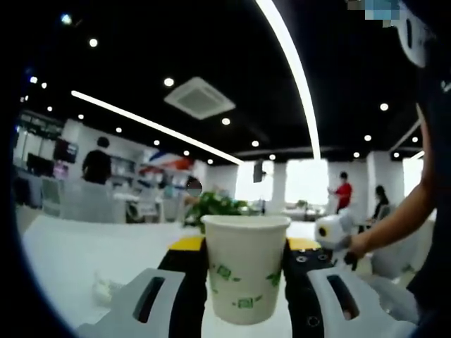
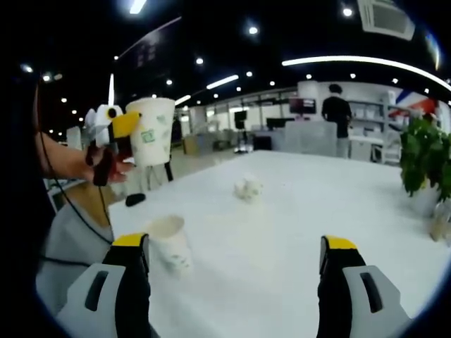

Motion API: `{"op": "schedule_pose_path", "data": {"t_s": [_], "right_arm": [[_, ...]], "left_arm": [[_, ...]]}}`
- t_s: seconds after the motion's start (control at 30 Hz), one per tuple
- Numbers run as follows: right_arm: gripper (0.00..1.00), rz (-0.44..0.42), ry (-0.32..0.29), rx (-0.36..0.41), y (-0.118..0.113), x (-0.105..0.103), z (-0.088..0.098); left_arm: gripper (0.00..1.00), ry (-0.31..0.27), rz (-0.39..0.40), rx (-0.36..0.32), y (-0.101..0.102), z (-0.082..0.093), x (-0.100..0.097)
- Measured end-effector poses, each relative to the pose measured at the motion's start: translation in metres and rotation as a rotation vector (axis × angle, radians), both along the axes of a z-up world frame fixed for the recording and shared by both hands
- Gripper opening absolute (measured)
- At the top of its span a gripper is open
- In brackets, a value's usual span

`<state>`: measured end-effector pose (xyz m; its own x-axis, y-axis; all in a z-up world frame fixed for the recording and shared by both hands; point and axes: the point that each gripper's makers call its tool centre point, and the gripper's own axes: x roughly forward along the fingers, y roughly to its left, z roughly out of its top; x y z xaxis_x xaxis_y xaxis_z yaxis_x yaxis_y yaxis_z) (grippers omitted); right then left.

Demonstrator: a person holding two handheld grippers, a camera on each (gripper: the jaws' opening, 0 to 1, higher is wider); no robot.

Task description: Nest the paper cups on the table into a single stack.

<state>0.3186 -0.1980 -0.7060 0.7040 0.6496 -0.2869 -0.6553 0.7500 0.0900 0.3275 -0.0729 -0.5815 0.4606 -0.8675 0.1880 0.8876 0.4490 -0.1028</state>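
**Left is holding cup one, right is lining up on cup two**

Left gripper (image 1: 245, 271) is clamping an upright cup (image 1: 245, 267) between its jaws, lifted off the table (image 1: 77, 257). The right gripper view is showing the same held cup up in the air at the far left, beside the person's hand (image 2: 113, 167).

Right gripper (image 2: 236, 253) is hanging wide open over the table, gripping nothing. A second cup (image 2: 171, 243) is sitting on the table just beside its left jaw, leaning a little, mouth up. A crumpled white lump (image 2: 248, 188) is lying further out; can't tell what it is.

Doing this step well, my read:
- Centre the table cup between the right jaws before closing; right now it's off to the left side.
- Grip mid-wall, lightly; paper crushes.
- Keep both cups' axes parallel when nesting, base into mouth.

Print: both cups are carrying small green marks. Too blurred to read, no brand legible.

Plant (image 2: 426, 158) is standing at the table's far edge, well apart from the work.
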Motion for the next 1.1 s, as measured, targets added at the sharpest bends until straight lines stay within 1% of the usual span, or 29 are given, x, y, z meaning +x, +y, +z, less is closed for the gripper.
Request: {"op": "schedule_pose_path", "data": {"t_s": [0.1,0.23,0.37,0.53,0.7,0.87,1.0,1.1], "right_arm": [[0.99,0.001,0.002,0.000,0.001,0.000,-0.001],[0.99,-0.001,0.004,0.002,0.001,0.001,-0.001],[0.99,-0.002,0.007,0.001,0.000,0.000,-0.002],[0.99,-0.004,0.013,0.003,0.000,-0.002,-0.005],[0.99,-0.008,0.022,-0.002,-0.002,-0.005,-0.008],[0.99,-0.020,0.025,-0.003,-0.007,-0.006,-0.008],[0.99,-0.023,0.029,-0.004,-0.008,-0.006,-0.009],[0.99,-0.022,0.030,-0.004,-0.006,-0.007,-0.009]], "left_arm": [[0.40,0.008,-0.005,-0.006,0.000,-0.002,0.001],[0.40,0.017,-0.012,0.003,-0.001,-0.011,0.000],[0.39,0.024,-0.010,0.021,-0.002,-0.022,0.001],[0.39,0.039,-0.005,0.027,-0.005,-0.035,0.003],[0.39,0.059,-0.005,0.043,-0.008,-0.055,0.002],[0.39,0.080,-0.009,0.071,-0.007,-0.073,-0.001],[0.39,0.094,-0.024,0.092,-0.006,-0.083,-0.004],[0.39,0.104,-0.021,0.098,-0.003,-0.089,-0.003]]}}
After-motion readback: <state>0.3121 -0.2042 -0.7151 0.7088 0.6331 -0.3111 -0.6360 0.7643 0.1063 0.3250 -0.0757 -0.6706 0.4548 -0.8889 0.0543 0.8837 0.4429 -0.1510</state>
